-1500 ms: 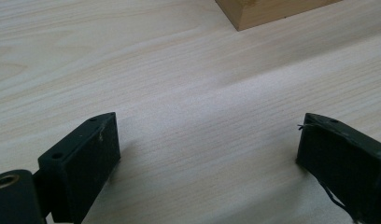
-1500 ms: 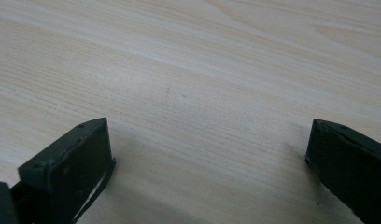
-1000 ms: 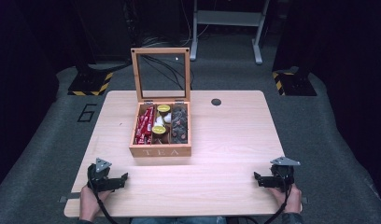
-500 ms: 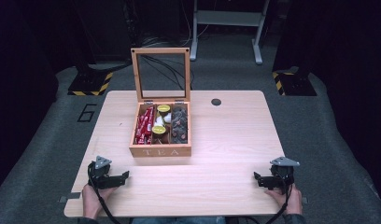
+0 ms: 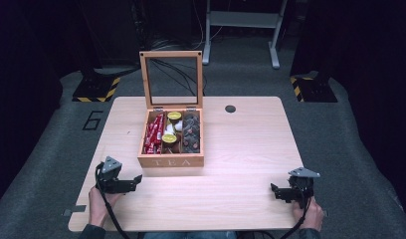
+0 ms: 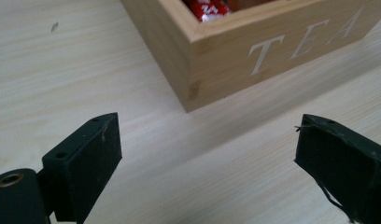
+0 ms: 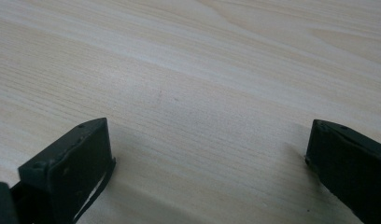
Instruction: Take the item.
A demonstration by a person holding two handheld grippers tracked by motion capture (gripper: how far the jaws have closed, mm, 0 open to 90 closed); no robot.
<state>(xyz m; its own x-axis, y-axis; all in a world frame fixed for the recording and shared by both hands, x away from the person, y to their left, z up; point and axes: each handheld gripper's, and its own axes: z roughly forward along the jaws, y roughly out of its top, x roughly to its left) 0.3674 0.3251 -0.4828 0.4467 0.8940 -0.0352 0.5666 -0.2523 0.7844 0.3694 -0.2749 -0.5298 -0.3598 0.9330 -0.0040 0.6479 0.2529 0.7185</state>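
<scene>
Tools (image 5: 134, 180) (image 5: 275, 190): two; tea box (image 5: 170, 161): one.

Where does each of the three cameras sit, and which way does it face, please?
High view: above the person's side, looking forward and down on the table; both hands and grippers show.
Left gripper view: rides the left gripper, facing the tea box; open black fingers show.
Right gripper view: rides the right gripper, facing bare tabletop; open fingers show.
Shared: the tea box, high and left gripper views.
</scene>
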